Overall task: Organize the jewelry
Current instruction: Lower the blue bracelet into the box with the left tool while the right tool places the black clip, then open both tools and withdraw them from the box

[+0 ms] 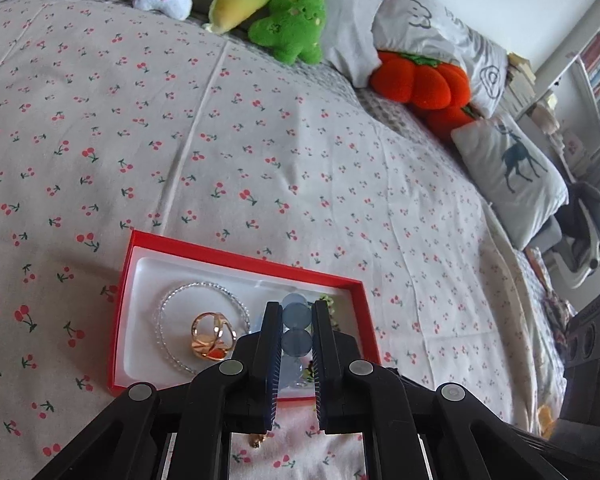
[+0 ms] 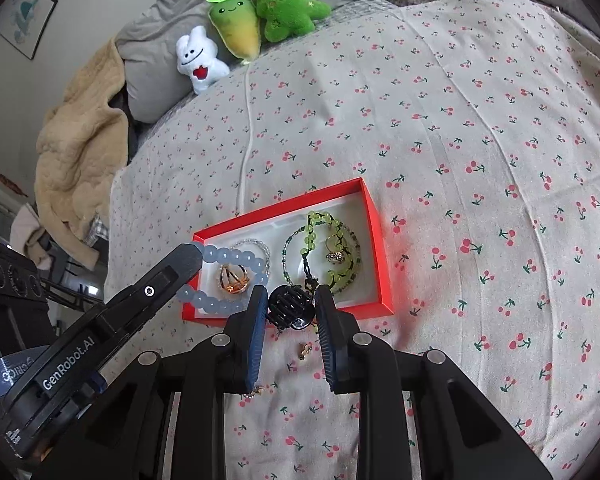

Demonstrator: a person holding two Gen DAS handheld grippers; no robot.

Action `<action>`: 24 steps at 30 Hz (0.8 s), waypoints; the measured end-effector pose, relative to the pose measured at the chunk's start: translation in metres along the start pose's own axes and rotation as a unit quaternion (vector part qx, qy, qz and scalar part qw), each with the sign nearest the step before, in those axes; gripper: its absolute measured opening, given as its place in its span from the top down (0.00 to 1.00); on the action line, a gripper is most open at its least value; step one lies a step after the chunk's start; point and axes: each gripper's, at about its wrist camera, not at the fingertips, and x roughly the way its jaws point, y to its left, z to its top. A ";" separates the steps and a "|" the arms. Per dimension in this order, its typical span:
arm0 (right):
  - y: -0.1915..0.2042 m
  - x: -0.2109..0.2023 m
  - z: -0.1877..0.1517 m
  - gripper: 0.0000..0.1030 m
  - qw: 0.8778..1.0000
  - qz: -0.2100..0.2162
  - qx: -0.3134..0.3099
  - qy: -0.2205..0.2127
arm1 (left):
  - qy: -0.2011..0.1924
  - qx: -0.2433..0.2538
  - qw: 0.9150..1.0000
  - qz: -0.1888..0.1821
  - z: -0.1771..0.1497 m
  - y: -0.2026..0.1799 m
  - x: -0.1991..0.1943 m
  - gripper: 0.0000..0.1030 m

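Observation:
A red box (image 1: 236,258) with a white lining lies on the bed; it also shows in the right wrist view (image 2: 374,232). My left gripper (image 1: 296,320) is shut on a pale blue bead bracelet (image 1: 297,338) and holds it over the box; the bracelet (image 2: 236,258) hangs from its tip in the right wrist view. The box holds a clear bead bracelet (image 1: 168,312), a gold ring (image 1: 212,338), a green bead necklace (image 2: 320,240) and another gold ring (image 2: 334,254). My right gripper (image 2: 290,308) is shut on a black hair claw (image 2: 290,306) at the box's near edge.
A small gold earring (image 2: 305,350) and another gold piece (image 2: 256,391) lie on the cherry-print sheet (image 2: 460,160) near my grippers. Plush toys (image 2: 260,20) and pillows (image 1: 512,172) line the far side of the bed. A beige blanket (image 2: 80,152) hangs at the left.

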 end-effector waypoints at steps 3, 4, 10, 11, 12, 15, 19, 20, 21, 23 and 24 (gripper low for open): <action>-0.002 0.006 0.002 0.74 1.000 -0.006 0.000 0.003 | 0.000 -0.008 1.000 0.013 0.001 0.008 0.004 0.92; -0.003 0.008 0.002 0.74 1.000 -0.009 0.000 0.004 | -0.003 -0.008 1.000 0.020 0.002 0.010 0.004 0.92; -0.010 0.018 0.006 0.75 0.999 -0.029 0.002 0.015 | -0.014 -0.004 0.998 0.069 0.004 0.024 0.007 0.92; -0.011 0.019 0.006 0.75 0.999 -0.031 0.002 0.016 | -0.014 -0.001 0.997 0.077 0.003 0.025 0.007 0.92; -0.011 0.019 0.006 0.74 0.999 -0.033 0.002 0.016 | -0.013 0.003 0.996 0.086 0.003 0.026 0.008 0.92; -0.010 0.019 0.007 0.74 0.999 -0.045 -0.006 0.012 | -0.018 0.013 0.994 0.107 0.002 0.026 0.006 0.91; -0.007 0.020 0.010 0.74 0.998 -0.066 -0.018 0.013 | -0.016 0.022 0.993 0.111 0.002 0.026 -0.002 0.77; -0.007 0.021 0.010 0.74 0.997 -0.071 -0.021 0.014 | -0.016 0.023 0.993 0.113 0.002 0.026 -0.004 0.71; -0.007 0.022 0.010 0.74 0.997 -0.072 -0.022 0.014 | -0.015 0.023 0.993 0.116 0.001 0.027 -0.006 0.67; -0.008 0.023 0.012 0.74 0.997 -0.073 -0.021 0.014 | -0.010 0.024 0.993 0.118 -0.001 0.028 -0.009 0.62; -0.008 0.023 0.013 0.74 0.997 -0.073 -0.018 0.013 | -0.007 0.025 0.993 0.119 -0.003 0.028 -0.011 0.59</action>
